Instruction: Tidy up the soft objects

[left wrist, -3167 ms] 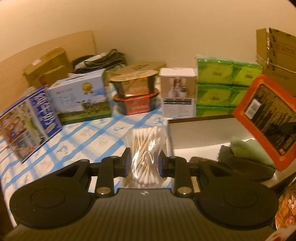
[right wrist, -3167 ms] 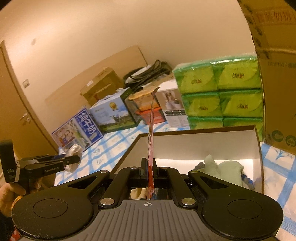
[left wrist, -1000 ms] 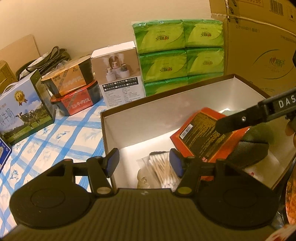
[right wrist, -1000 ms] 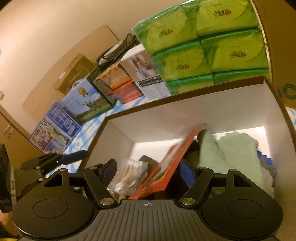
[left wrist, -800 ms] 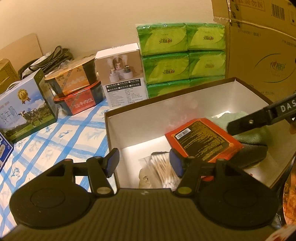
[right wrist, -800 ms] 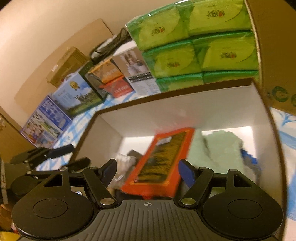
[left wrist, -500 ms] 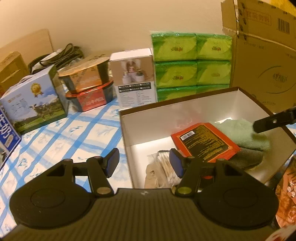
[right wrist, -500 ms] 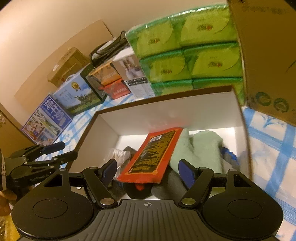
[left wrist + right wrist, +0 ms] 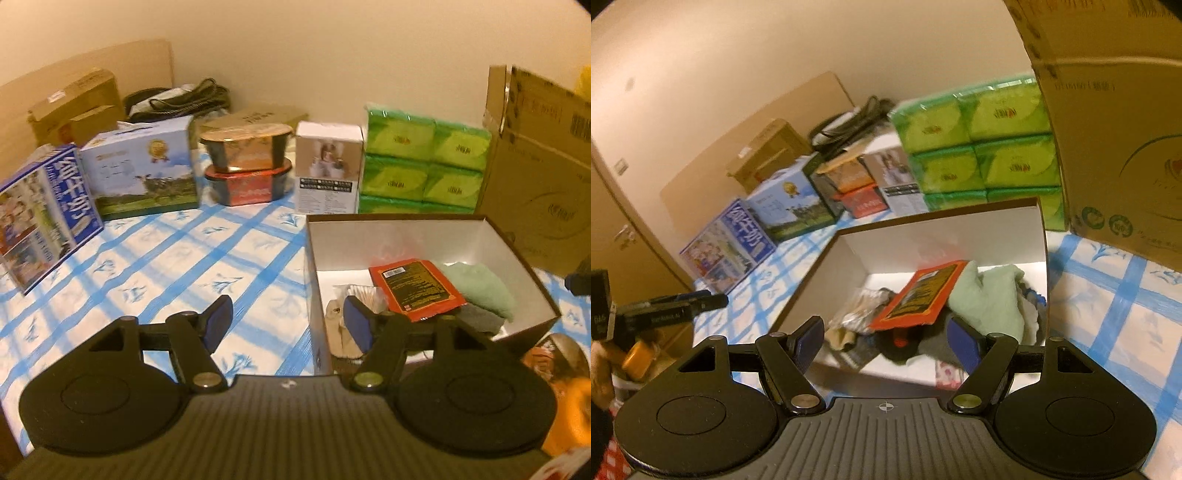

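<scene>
An open white-lined box (image 9: 406, 232) stands on the checked cloth, also in the right wrist view (image 9: 945, 229). Inside lie a red flat packet (image 9: 415, 288) (image 9: 919, 295), a bag of cotton swabs (image 9: 364, 295) (image 9: 855, 306), a pale green cloth (image 9: 480, 288) (image 9: 990, 295) and dark grey cloth (image 9: 480, 317). My left gripper (image 9: 288, 325) is open and empty, pulled back at the box's near left corner. My right gripper (image 9: 886, 339) is open and empty, above the box's near rim. The left gripper also shows in the right wrist view (image 9: 701, 301).
Green tissue packs (image 9: 424, 162), a white carton (image 9: 328, 173), stacked tins (image 9: 245, 170), milk cartons (image 9: 144, 173) and a large cardboard box (image 9: 539, 166) line the back. Checked cloth (image 9: 166, 258) lies left of the box. Bright packaging (image 9: 557, 376) sits at lower right.
Both grippers let go of their loads, the swab bag and the red packet, which now lie in the box. Both have pulled back from the box, open.
</scene>
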`<action>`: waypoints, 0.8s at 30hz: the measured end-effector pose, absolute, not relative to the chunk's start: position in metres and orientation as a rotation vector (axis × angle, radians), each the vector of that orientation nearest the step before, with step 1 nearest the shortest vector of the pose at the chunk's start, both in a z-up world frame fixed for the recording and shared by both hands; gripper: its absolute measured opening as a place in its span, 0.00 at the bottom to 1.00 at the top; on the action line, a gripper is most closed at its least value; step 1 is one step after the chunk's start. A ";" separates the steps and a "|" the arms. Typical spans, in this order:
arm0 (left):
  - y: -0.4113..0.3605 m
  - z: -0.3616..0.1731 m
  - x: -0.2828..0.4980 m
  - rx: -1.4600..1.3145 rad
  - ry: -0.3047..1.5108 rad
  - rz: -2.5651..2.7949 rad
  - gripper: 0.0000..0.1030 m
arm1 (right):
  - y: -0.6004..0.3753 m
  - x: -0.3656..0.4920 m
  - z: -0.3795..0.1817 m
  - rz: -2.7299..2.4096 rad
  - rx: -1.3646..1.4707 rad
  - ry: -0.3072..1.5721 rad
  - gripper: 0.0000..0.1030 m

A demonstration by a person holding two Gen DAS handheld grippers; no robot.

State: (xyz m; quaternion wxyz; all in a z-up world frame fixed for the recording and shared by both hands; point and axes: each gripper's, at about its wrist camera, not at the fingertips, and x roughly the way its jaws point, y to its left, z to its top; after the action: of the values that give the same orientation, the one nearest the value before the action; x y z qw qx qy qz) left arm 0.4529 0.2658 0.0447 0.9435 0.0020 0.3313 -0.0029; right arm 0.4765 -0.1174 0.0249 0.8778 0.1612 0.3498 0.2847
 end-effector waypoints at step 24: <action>0.202 0.063 0.247 -0.060 0.631 0.090 0.76 | -0.143 0.282 0.033 0.606 0.175 0.588 0.84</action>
State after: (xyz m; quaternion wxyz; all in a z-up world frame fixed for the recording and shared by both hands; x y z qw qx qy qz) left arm 0.2475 0.2025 0.0634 0.9492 -0.0293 0.3101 0.0444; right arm 0.2820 -0.1432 0.0331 0.9084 0.0849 0.2850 0.2939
